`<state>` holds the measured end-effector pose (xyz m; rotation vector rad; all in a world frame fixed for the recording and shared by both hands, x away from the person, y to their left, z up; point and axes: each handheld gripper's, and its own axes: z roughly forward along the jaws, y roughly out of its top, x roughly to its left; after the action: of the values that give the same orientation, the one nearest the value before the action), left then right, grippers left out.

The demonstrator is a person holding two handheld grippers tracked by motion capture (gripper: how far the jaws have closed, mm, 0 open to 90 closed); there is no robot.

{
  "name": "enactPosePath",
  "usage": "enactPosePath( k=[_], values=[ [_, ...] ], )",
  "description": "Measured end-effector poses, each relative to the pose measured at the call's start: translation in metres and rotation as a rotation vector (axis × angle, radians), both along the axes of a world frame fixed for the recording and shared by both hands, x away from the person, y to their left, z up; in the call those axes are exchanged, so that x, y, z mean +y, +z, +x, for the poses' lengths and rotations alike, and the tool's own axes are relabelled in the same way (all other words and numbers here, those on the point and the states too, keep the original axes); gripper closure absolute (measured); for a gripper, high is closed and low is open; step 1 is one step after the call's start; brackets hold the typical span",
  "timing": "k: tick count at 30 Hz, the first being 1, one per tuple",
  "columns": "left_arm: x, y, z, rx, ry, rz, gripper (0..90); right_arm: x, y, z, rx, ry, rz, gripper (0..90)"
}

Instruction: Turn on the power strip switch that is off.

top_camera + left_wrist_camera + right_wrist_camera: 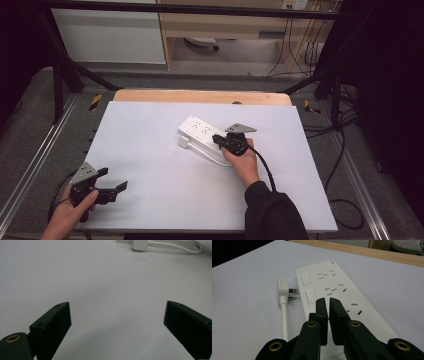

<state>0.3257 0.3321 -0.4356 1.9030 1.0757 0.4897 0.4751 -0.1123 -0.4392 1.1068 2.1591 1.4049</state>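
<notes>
A white power strip (199, 129) (342, 285) lies flat on the white table (150, 145), right of centre. Its white plug (184, 142) (282, 288) (140, 244) rests beside the strip's end with its prongs pointing at the strip, and the white cable (216, 159) (284, 320) (175, 246) loops back along the near side. My right gripper (217, 139) (327, 300) hovers just over the strip's near end, jaws shut with nothing between them. At the table's near left corner my left gripper (114, 179) (117, 307) stands open and empty, aimed across the bare surface toward the plug.
A wooden strip (200, 96) borders the table's far edge. Metal rails (35, 160) run along both sides, and black cables (345, 150) lie on the floor at the right. A person's dark sleeve (272, 210) comes in from the bottom.
</notes>
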Motion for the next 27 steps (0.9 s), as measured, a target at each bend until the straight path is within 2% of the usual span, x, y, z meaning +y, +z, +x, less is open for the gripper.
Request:
enactPosePath(
  k=[9,27],
  values=[
    [0.0,0.0,0.0,0.0,-0.001,0.001,7.7,-0.005,0.008,-0.002,-0.004,-0.007,0.015,81.8],
    [-0.001,0.0,0.0,0.002,-0.004,0.003,7.7,-0.017,0.029,-0.008,-0.032,-0.02,0.006,72.3]
  ],
)
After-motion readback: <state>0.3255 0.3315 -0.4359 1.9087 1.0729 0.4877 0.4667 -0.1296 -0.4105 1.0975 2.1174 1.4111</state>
